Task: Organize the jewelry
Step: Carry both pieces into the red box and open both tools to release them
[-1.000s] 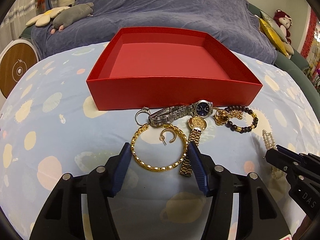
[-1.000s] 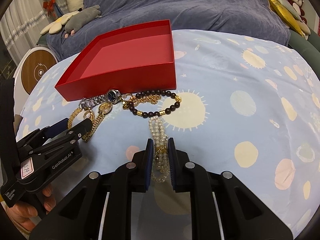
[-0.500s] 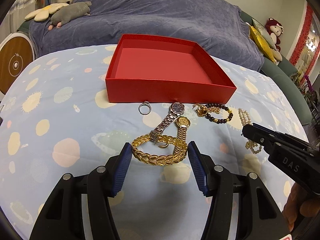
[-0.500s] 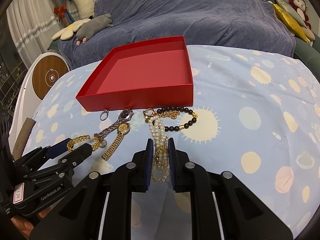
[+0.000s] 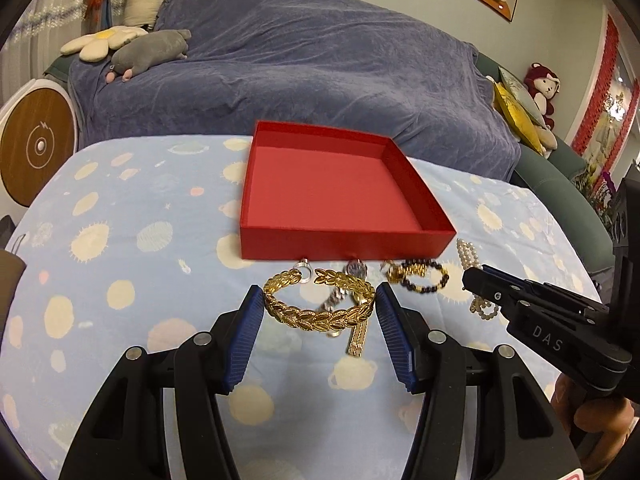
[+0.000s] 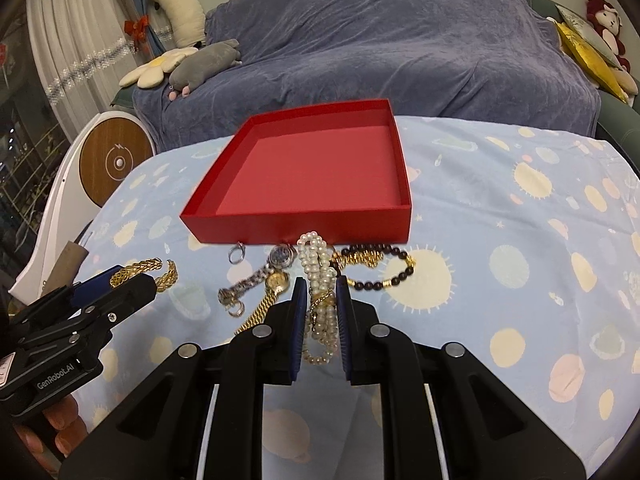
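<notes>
Left gripper [image 5: 319, 307] clamps gold bangle [image 5: 318, 303], right gripper [image 6: 321, 307] pearls [image 6: 319, 280]

I am pinching the pearl necklace [image 6: 320, 276] between my right gripper [image 6: 321, 312] fingers, just before the red box [image 6: 304, 226].

Even indoor light, soft shadows, black fisheye corners, bent edges, slight blur on beads [image 5: 424, 278] at 3 o'clock
</notes>
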`<state>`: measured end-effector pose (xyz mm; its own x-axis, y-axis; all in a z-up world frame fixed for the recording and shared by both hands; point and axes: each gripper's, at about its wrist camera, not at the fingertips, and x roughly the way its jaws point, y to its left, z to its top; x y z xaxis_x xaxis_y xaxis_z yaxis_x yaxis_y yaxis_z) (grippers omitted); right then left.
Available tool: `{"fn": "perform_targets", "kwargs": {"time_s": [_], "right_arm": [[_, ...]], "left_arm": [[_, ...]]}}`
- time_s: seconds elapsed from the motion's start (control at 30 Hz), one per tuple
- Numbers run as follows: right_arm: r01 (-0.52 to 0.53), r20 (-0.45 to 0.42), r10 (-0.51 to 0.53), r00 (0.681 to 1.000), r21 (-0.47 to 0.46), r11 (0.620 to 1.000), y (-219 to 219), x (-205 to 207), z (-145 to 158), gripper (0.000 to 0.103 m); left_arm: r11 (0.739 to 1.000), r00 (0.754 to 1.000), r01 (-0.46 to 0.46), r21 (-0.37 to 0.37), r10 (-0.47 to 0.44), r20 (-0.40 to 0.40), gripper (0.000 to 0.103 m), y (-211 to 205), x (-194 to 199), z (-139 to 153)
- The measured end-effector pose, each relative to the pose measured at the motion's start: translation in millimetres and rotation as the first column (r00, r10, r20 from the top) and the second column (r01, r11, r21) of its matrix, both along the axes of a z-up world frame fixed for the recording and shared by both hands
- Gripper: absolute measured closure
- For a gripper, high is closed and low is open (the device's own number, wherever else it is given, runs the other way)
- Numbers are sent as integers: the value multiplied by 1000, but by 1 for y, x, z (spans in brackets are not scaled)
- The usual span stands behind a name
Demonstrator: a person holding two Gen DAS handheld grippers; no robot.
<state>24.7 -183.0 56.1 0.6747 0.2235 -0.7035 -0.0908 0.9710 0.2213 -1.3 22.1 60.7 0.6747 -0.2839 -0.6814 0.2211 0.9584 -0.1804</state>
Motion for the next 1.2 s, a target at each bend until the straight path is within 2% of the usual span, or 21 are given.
{"fn": "perform_targets", "kwargs": {"time_s": [0.17, 0.33, 0.43, 0.63, 0.73, 0.87, 0.97, 1.07, 1.13, 1.2], "right_arm": [[-50, 55, 50, 997, 4, 999, -1, 53, 34, 89], [-36, 6, 36, 999, 22, 999, -6, 134, 28, 89], [-9, -46, 12, 999, 62, 998, -11, 181, 13, 89], [2, -126, 3, 992, 36, 999, -7, 247, -21, 89], [18, -169, -14, 986, 21, 1000, -10, 266, -37, 89], [28, -177, -29, 984, -7, 1000, -12, 273, -47, 86], [45, -133, -47, 990, -18, 999, -18, 264, -40, 80], [51, -73, -49, 996, 17, 999, -26, 240, -22, 69], [42, -30, -41, 999, 30, 999, -31, 214, -3, 67], [29, 12, -29, 999, 3, 1000, -33, 184, 15, 65]], "left_arm": [[1000, 998, 4, 18, -5, 62, 48, -6, 49, 33], [1000, 999, 3, -15, -2, 54, 48, -18, 130, 44], [1000, 999, -9, -22, 10, 47, 48, -32, 175, 37], [996, 1000, -26, 83, 25, 12, 48, -57, 247, 3], [993, 999, -20, 114, 26, -48, 48, -58, 271, -15], [987, 994, -55, 154, 69, -86, 47, -53, 289, -34], [991, 988, -75, 108, 89, -123, 46, -43, 294, -36], [992, 990, -93, 83, 101, -99, 43, -34, 282, -23], [992, 991, -104, 74, 109, -72, 38, -28, 267, -11], [991, 992, -110, 74, 114, -46, 37, -20, 242, 5]]}}
